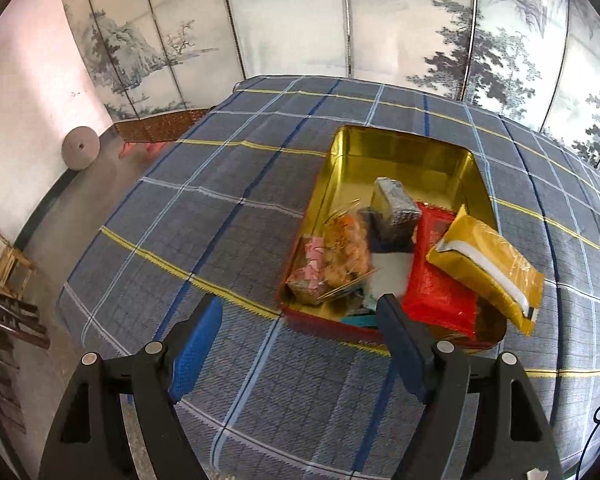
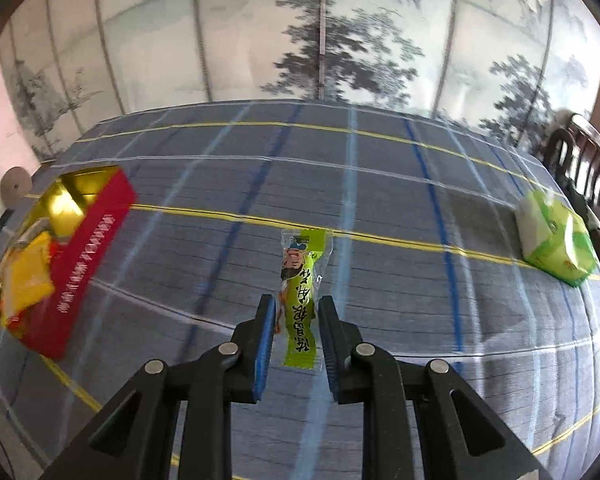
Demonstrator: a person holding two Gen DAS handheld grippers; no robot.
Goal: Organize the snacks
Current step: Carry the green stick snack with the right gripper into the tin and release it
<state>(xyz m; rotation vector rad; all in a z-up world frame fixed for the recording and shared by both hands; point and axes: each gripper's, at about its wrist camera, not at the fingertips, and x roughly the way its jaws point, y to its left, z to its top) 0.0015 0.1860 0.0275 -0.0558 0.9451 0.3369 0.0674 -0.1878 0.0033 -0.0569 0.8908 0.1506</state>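
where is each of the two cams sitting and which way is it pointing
Left wrist view: sits on the left gripper, looking down along its open, empty fingers at the red tin of snacks on the checked cloth.
Right wrist view: sits on the right gripper, looking down along fingers shut on a green snack stick; a green-white pack lies far right.
Shared: the red tin (left edge of the right view), the cloth, the painted screen.

Tin (image 1: 400,148): red outside, gold inside, open, on the plaid cloth.
Inside: yellow packet (image 1: 488,268), red packet (image 1: 436,292), grey block (image 1: 396,208), clear bag (image 1: 340,256).
Green stick snack (image 2: 300,292): lengthwise between the right gripper's pads.
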